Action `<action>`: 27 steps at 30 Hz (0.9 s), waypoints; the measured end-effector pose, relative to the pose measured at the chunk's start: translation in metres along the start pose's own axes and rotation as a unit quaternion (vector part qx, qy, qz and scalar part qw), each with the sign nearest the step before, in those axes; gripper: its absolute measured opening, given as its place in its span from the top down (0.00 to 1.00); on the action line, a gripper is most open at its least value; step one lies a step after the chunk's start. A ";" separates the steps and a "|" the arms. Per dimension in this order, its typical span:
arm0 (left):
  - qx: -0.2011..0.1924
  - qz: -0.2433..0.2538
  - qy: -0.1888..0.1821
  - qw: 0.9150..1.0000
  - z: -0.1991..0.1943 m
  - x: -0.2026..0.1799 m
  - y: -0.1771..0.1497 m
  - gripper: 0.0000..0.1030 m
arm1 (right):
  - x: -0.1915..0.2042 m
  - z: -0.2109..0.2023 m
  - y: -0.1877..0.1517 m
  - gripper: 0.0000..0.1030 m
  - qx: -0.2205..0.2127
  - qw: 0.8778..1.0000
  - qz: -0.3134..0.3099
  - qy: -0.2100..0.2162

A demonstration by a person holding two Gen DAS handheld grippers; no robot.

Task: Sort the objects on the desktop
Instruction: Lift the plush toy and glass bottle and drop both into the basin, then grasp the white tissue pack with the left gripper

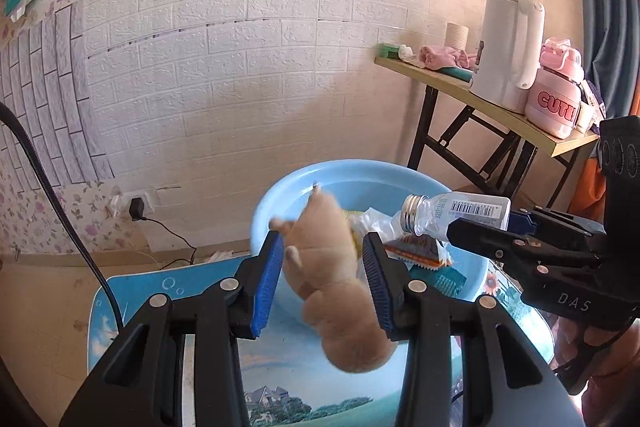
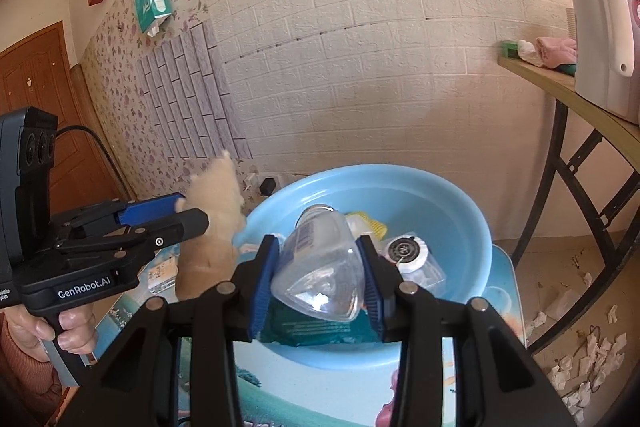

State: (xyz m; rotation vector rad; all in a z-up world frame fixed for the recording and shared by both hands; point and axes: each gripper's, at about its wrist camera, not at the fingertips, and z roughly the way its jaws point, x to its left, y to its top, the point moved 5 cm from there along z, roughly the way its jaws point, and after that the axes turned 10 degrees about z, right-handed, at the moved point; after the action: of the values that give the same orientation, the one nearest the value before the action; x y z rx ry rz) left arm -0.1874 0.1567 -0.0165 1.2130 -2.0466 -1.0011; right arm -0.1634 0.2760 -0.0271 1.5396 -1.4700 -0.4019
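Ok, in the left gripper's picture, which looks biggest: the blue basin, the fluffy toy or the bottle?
1. Blue basin, widest even though partly hidden.
2. Fluffy toy, but it sits right near the camera, so it may look bigger than it really is.
3. Bottle, partly hidden by the right gripper.

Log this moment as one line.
left gripper: shut on plush toy | right gripper: shut on clear bottle | both above blue basin

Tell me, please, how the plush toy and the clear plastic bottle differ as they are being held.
The plush toy is soft, tan and opaque; the clear plastic bottle is rigid and see-through. The toy sits in the left gripper, the bottle in the right gripper. Both are clamped between blue pads above the blue basin.
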 end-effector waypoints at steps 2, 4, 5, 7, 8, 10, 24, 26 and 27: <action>-0.001 0.002 -0.003 1.000 0.011 -0.003 0.005 0.61 | -0.009 0.006 0.005 0.63 0.001 1.000 0.005 -0.005; 0.005 0.005 -0.001 1.000 0.023 -0.004 0.008 0.61 | -0.016 0.013 0.008 0.62 0.002 1.000 0.008 -0.006; 0.010 0.006 -0.001 1.000 0.028 -0.005 0.008 0.61 | -0.018 0.015 0.009 0.62 0.003 1.000 0.008 -0.008; 0.018 0.006 -0.006 1.000 0.036 -0.006 0.006 0.61 | -0.021 0.022 0.009 0.62 0.011 1.000 0.006 -0.017; 0.021 0.007 -0.007 1.000 0.040 -0.007 0.005 0.60 | -0.023 0.026 0.008 0.62 0.015 1.000 0.007 -0.018; 0.028 0.009 -0.004 1.000 0.045 -0.008 0.002 0.54 | -0.025 0.031 0.005 0.61 0.021 1.000 0.010 -0.021; 0.038 -0.044 0.104 0.993 -0.008 0.064 -0.047 0.06 | -0.002 0.009 -0.001 0.38 -0.010 0.999 -0.007 -0.039; 0.060 -0.065 0.123 0.988 -0.013 0.087 -0.070 0.04 | 0.000 0.003 -0.002 0.38 -0.018 0.999 -0.010 -0.049; 0.075 -0.078 0.132 0.985 -0.014 0.099 -0.083 0.04 | 0.001 0.001 -0.003 0.38 -0.019 0.998 -0.010 -0.050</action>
State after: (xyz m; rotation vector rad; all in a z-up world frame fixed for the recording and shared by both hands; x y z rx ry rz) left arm -0.1808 0.0377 -0.0680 1.5160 -1.8678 -0.7183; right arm -0.1623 0.2741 -0.0294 1.5230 -1.5171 -0.5229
